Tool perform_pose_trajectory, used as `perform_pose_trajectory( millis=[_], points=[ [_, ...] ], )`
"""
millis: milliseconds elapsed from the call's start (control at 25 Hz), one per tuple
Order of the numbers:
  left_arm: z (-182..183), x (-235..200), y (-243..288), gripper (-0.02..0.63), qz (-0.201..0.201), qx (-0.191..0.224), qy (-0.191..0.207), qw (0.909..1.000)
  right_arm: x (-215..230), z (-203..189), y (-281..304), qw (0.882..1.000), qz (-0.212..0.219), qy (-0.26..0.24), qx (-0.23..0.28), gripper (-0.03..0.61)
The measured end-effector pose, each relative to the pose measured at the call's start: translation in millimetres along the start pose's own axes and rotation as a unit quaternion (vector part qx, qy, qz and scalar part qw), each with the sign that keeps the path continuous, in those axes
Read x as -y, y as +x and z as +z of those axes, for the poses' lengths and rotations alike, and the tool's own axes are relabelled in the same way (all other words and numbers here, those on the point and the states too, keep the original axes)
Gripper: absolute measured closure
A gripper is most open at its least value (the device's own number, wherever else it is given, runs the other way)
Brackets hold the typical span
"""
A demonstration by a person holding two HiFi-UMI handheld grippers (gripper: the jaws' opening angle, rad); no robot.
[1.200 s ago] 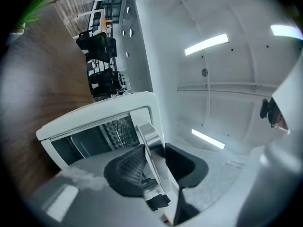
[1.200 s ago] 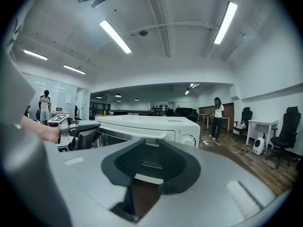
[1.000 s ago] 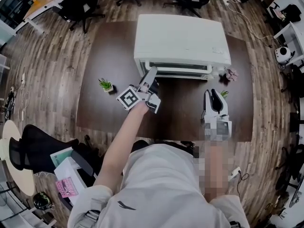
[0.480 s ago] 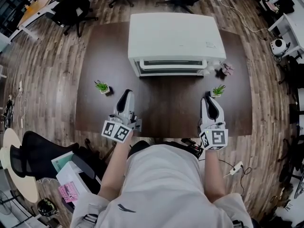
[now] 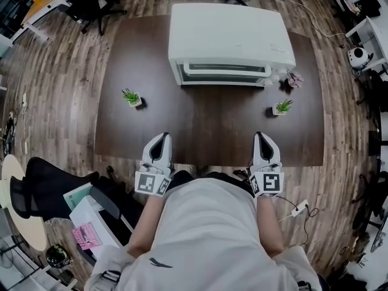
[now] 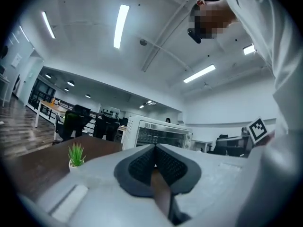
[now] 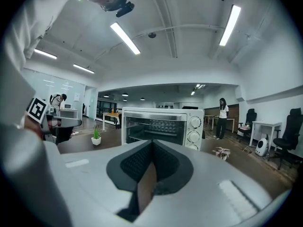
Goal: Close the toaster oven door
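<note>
The white toaster oven (image 5: 230, 41) stands at the far middle of the brown table (image 5: 212, 132). Its glass door (image 5: 225, 74) sits upright against the front, handle along the top. The oven also shows in the left gripper view (image 6: 158, 135) and the right gripper view (image 7: 161, 125), knobs on its right side. My left gripper (image 5: 160, 140) rests at the table's near edge, far from the oven, shut with nothing between its pads (image 6: 142, 162). My right gripper (image 5: 264, 139) lies level with it to the right, also shut and empty (image 7: 151, 144).
A small potted plant (image 5: 131, 97) stands at the table's left. Another plant (image 5: 280, 107) and a pink flower pot (image 5: 295, 80) stand at the right, near the oven. Office chairs (image 5: 97, 2) are behind the table. A person (image 7: 222, 117) stands far off.
Both grippers drew back from the oven to the table's near edge. The left one was by the oven door a second ago. Both sets of jaws have closed.
</note>
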State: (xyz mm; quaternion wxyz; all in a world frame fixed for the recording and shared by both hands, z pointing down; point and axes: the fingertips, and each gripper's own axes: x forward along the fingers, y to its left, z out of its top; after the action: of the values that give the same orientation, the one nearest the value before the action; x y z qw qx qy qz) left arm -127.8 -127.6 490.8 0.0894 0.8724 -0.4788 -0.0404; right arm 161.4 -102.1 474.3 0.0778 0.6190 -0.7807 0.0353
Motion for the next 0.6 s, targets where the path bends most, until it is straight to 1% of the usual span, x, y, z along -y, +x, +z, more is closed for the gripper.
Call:
perform_pose_trajectory(
  millis=[200,400,600],
  points=[
    [3,1,2,0.615,-0.004,0.001,0.008,1.0000,-6,6,-2,1.000,-0.002,-0.001,0.008,0.580],
    [10,-2,7,0.615,-0.001,0.008,0.007,0.9999,-9,13,0,1.000,0.001,-0.002,0.018,0.580],
    [8,-1,7,0.615,0.002,0.006,0.008,1.0000,-8,14,0,1.000,0.004,-0.002,0.019,0.580]
  ],
)
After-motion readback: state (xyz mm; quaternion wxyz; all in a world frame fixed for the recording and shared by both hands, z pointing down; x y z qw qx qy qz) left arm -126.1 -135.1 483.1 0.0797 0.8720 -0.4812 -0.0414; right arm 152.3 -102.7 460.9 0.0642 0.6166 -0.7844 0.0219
